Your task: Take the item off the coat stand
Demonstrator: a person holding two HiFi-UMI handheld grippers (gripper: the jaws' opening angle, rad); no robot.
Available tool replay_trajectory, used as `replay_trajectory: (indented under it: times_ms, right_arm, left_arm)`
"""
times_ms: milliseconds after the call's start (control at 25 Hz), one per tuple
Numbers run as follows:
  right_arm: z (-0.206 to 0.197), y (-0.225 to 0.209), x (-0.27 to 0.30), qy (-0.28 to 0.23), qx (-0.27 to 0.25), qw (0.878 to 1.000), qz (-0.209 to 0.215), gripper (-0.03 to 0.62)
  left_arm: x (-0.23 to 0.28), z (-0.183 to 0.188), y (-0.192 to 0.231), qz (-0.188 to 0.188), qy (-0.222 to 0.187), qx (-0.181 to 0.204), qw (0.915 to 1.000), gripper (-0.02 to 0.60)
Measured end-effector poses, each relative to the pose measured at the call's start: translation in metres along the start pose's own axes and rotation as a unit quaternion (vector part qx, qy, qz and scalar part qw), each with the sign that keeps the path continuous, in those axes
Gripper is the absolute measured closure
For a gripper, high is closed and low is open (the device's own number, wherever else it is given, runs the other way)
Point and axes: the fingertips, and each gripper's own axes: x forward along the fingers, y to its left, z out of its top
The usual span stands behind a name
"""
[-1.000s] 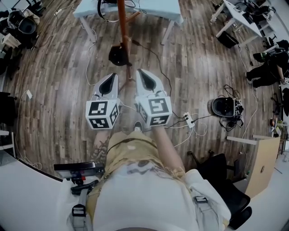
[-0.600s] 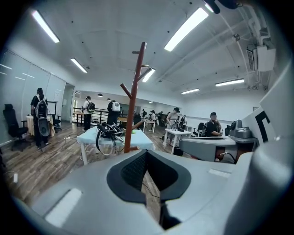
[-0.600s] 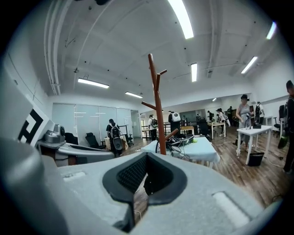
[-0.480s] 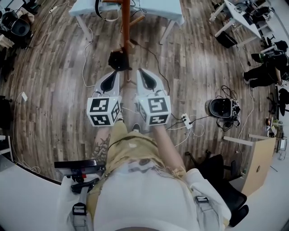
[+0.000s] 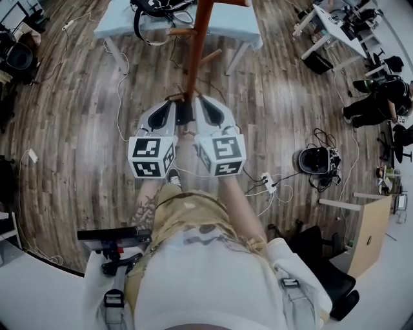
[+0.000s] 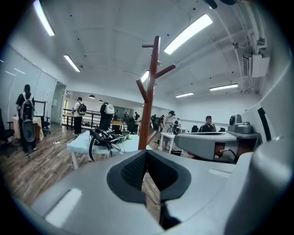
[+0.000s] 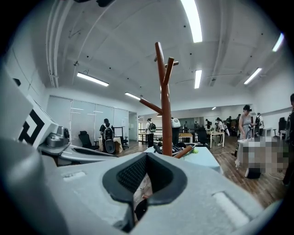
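Note:
A reddish-brown wooden coat stand (image 5: 195, 51) rises just ahead of me, its black base (image 5: 184, 115) showing between my two grippers. Its pegs look bare in the left gripper view (image 6: 148, 105) and the right gripper view (image 7: 165, 105); no hanging item shows on them. In the head view the stand's top is cut off. My left gripper (image 5: 166, 106) and right gripper (image 5: 203, 103) point forward side by side, one on each side of the pole's foot. Each has its jaws together with nothing between them (image 6: 146, 153) (image 7: 147, 158).
Behind the stand is a pale blue table (image 5: 239, 19) with black straps and gear on it. A headset (image 5: 317, 155) and a power strip (image 5: 268, 180) with cables lie on the wood floor at right. Desks (image 5: 335, 26) and people (image 5: 377, 100) are farther right.
Both grippers have moved forward together toward the stand. Its base, earlier ahead of the tips, now sits between them. The jaws have stayed together.

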Motion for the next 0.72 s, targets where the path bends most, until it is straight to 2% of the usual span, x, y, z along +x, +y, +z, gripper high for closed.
replay_trajectory:
  times_ms: [240,360,640,720]
  right_arm:
    - [-0.019,-0.009,0.029,0.026,0.016,0.999,-0.016,0.594]
    - [-0.046,-0.013,0.041,0.057,0.024,0.998,-0.003,0.594]
    - [-0.089,-0.034,0.058,0.091,0.028,0.995,0.001,0.594]
    - [-0.098,-0.033,0.059,0.1,0.03,0.994,0.018,0.594]
  left_arm:
    - [0.016,-0.013,0.03,-0.001,0.02,-0.006,0.9998,0.578]
    - [0.025,-0.026,0.033,-0.008,0.016,-0.004,0.9998,0.578]
    - [0.049,-0.079,0.05,0.031,0.078,-0.009,0.9964,0.578]
    - [0.053,-0.097,0.057,0.047,0.099,-0.015,0.9938,0.578]
